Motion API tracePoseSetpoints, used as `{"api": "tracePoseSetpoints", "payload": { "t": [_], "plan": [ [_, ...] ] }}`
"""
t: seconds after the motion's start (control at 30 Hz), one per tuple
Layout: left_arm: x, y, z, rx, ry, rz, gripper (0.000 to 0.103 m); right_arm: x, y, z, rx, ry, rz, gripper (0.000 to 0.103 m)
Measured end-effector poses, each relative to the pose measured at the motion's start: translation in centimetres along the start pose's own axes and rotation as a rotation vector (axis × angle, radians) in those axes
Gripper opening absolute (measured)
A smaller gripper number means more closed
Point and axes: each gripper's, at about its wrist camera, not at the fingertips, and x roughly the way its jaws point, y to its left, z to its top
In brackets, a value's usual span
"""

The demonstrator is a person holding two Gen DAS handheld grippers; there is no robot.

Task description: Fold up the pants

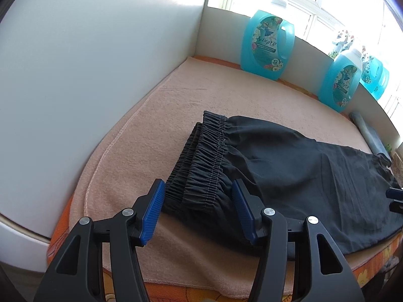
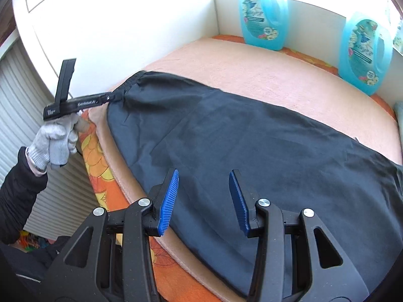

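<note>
Black pants (image 1: 289, 166) lie flat on a peach towel (image 1: 156, 115), folded lengthwise, with the elastic waistband (image 1: 201, 161) at the left end. They also show in the right wrist view (image 2: 239, 146). My left gripper (image 1: 197, 206) is open, its blue pads either side of the waistband's near corner, without gripping it. My right gripper (image 2: 204, 191) is open and empty above the middle of the pants near the front edge. The left gripper also shows in the right wrist view (image 2: 110, 98), at the waistband, held by a gloved hand.
Three blue detergent bottles (image 1: 267, 40) (image 1: 342, 80) (image 1: 375, 80) stand along the back ledge under a window. A white wall (image 1: 88, 75) borders the left. An orange patterned cover (image 2: 100, 166) lies under the towel. A grey rolled item (image 1: 370, 133) lies at the far right.
</note>
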Motion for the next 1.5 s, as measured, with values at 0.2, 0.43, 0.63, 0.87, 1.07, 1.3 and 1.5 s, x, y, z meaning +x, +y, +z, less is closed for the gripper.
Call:
{"api": "tracePoseSetpoints", "payload": {
  "t": [0.2,0.43,0.63,0.87,1.07,1.3,1.5],
  "plan": [
    [-2.4,-1.6,0.5,0.069,-0.089,0.079,0.054,-4.5,-11.9,-0.2,0.166,-0.043,-0.227,0.06],
    [-4.1,-7.5,0.8,0.183,-0.111,-0.025,0.054,-6.6,-27.2,-0.6,0.363,0.023,-0.354,0.061],
    [-1.5,-10.5,0.1,0.26,-0.034,-0.053,0.054,-4.2,-35.0,-2.0,0.47,0.078,-0.197,0.061],
    [0.2,-9.4,-0.6,0.218,0.017,-0.018,0.054,-1.4,-35.1,-2.6,0.425,0.104,-0.148,0.061],
    [1.5,-8.9,-1.4,0.211,0.051,-0.006,0.054,-0.9,-31.7,-2.8,0.366,0.101,-0.146,0.03],
    [1.7,-8.8,-1.8,0.209,0.056,-0.015,0.055,-3.0,-30.2,-1.1,0.275,0.005,-0.351,0.006],
    [0.5,-7.6,-1.8,0.17,0.023,-0.013,0.055,-2.5,-29.5,-0.4,0.302,0.038,-0.366,0.043]
  ]
}}
